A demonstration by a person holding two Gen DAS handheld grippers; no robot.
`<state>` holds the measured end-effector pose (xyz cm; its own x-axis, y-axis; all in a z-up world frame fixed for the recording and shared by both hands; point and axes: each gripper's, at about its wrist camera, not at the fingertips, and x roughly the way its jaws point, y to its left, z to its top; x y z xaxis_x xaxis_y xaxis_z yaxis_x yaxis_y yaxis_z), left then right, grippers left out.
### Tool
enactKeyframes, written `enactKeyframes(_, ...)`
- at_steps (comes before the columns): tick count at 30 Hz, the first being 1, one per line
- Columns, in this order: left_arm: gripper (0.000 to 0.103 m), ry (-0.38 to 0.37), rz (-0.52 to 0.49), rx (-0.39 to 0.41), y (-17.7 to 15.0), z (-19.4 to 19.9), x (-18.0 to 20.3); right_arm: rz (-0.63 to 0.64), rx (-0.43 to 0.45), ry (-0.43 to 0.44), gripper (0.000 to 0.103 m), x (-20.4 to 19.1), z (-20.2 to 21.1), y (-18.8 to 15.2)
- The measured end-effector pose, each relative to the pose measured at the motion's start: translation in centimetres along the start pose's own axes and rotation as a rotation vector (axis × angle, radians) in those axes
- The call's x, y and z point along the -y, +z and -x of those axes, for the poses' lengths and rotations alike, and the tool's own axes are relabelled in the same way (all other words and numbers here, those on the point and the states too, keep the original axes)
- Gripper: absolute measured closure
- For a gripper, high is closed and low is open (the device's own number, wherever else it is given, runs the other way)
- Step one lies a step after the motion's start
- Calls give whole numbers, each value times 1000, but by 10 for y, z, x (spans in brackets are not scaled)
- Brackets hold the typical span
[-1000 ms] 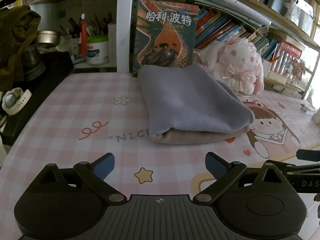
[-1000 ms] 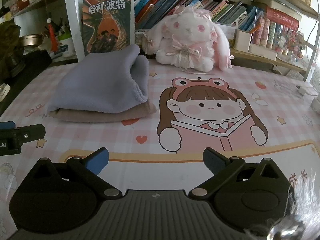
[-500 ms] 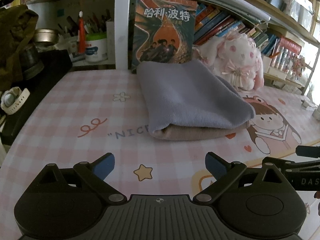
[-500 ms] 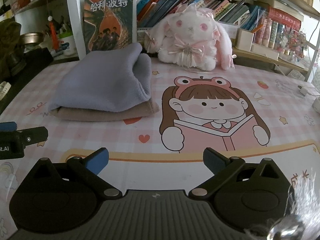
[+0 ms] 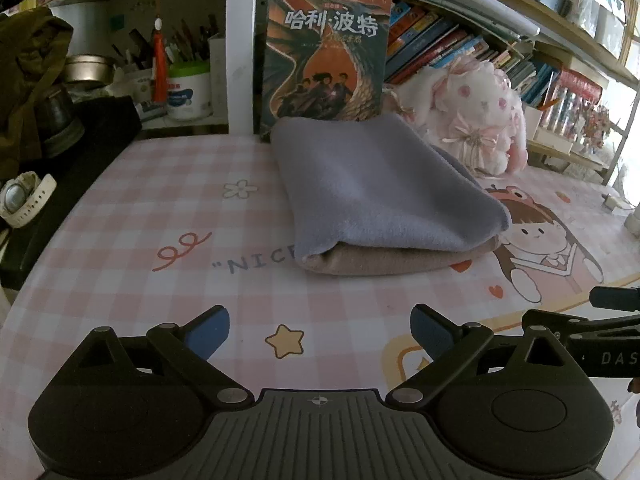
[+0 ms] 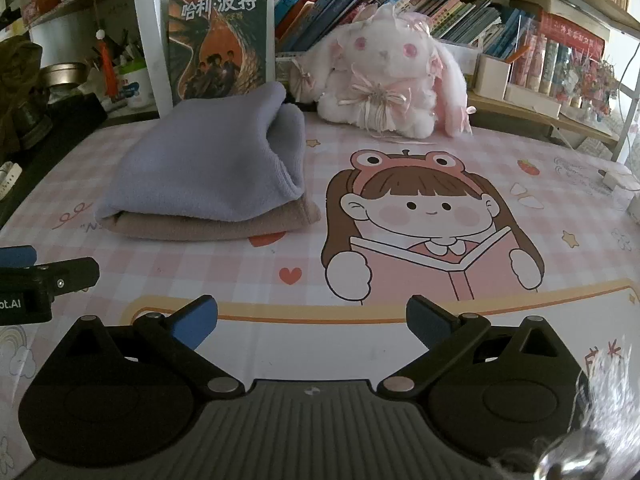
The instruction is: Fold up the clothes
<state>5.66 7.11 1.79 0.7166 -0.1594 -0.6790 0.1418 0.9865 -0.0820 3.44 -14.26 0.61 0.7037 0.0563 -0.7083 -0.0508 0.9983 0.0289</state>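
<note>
Table mat (image 5: 132, 240) carries the folded stack, lavender garment (image 5: 380, 192) over tan garment (image 5: 392, 260), long axis running away toward the shelves. Left gripper (image 5: 320, 330) faces its near end squarely, so it looks the nearer; right gripper (image 6: 312, 320) has the stack well off to its left. Both sets of fingers are spread apart and empty.

One folded cloth (image 5: 384, 188) lies on another folded cloth (image 5: 384, 262) on the table (image 5: 160, 220). Behind them stands a book (image 5: 326, 64); a plush rabbit (image 6: 392, 80) sits to their right.
</note>
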Motion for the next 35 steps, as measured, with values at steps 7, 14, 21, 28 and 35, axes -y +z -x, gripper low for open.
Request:
enactKeyframes(7, 4, -3, 1, -2, -1, 0, 0, -6, -4, 1, 1, 0, 0, 0)
enactKeyframes(14, 4, -6, 4, -4, -1, 1, 0, -14, -8, 5, 1, 0, 0, -1)
enactKeyframes(21, 4, -14, 1, 3, -2, 2, 1, -14, -9, 4, 1, 1, 0, -2)
enactKeyframes(28, 4, 1, 4, 9, -4, 2, 0, -18, -16, 3, 1, 0, 0, -4)
enactKeyframes(35, 4, -3, 7, 7, -3, 1, 0, -17, -21, 2, 1, 0, -1, -4)
